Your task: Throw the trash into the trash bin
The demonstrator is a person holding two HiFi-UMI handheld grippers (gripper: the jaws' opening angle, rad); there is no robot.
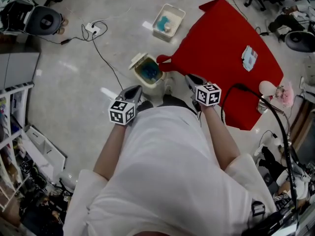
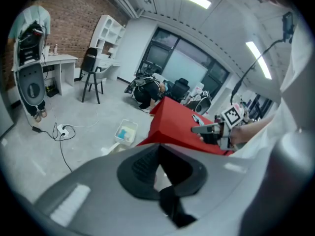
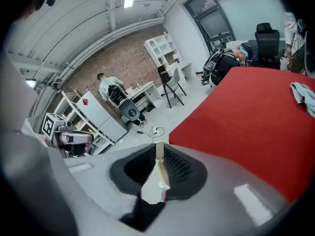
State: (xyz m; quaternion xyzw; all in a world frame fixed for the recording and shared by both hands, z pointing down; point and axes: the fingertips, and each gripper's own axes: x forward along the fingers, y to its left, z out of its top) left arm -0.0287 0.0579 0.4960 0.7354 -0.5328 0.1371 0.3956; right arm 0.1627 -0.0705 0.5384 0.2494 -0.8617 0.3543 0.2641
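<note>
The right gripper [image 3: 158, 155] is pinched almost together on a pale scrap [image 3: 152, 185], thin and paper-like, its top edge poking above the jaws; the left gripper [image 2: 157, 156] has its jaws together on nothing; the open bin [image 1: 139, 61] stands on the floor just ahead of both. The scrap looks light, limp and easily torn; a flat pinch well in from its edge should suit it; it may cling to a pad on release.

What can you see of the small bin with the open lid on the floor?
The trash bin is small, cream, plastic-looking, upright on the grey floor. Its lid is swung open, showing a blue lining inside. It stands by the corner of the red-covered table; whether they touch is unclear.
</note>
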